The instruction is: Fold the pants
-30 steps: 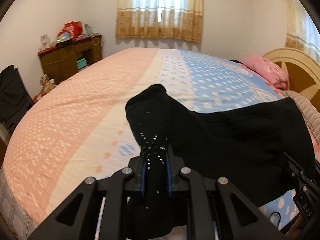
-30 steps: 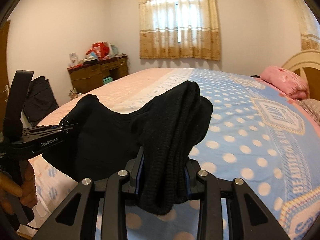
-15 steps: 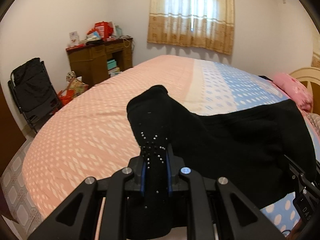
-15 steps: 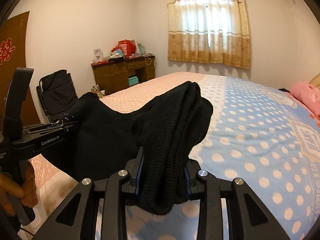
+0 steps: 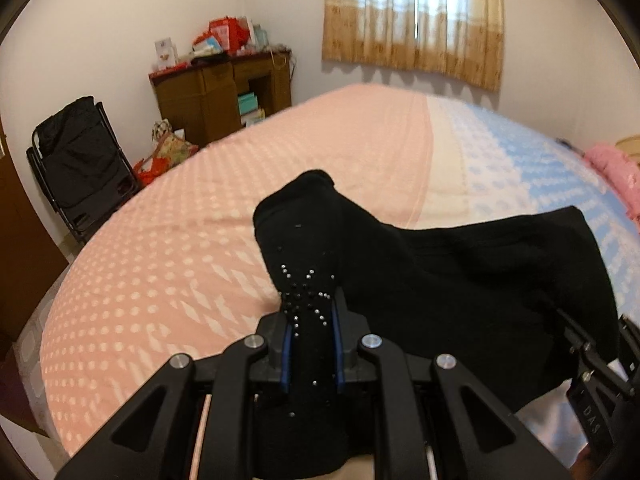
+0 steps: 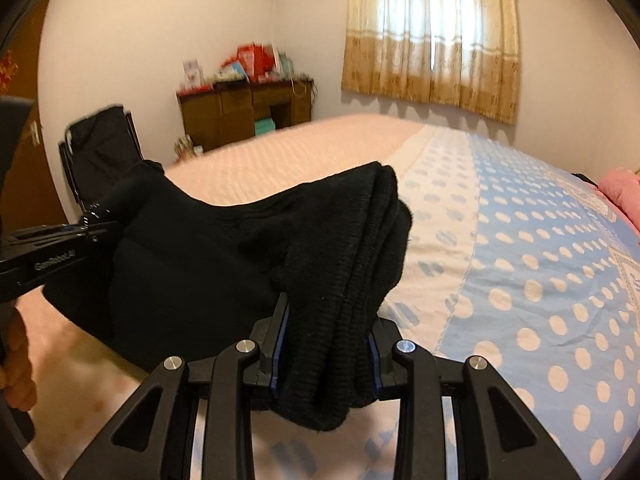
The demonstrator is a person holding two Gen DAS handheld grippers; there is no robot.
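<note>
The left gripper (image 5: 310,344) is clamped on a studded corner of the black pants (image 5: 460,280), and the right gripper (image 6: 326,356) pinches a thick ribbed bunch of the same garment. The pants hang stretched between the two, held above the near edge of the bed (image 5: 180,248). Far left stand a wooden desk (image 5: 224,100) and a black folding chair (image 5: 80,160); curtains (image 6: 432,40) cover the far window.

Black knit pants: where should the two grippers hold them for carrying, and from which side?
Hold the black knit pants as they are gripped now: the left gripper on the rhinestone-studded end, the right gripper on the bunched ribbed end, each coming in end-on. The cloth spans between them above the dotted bed cover, so end grips probably keep it spread.
</note>
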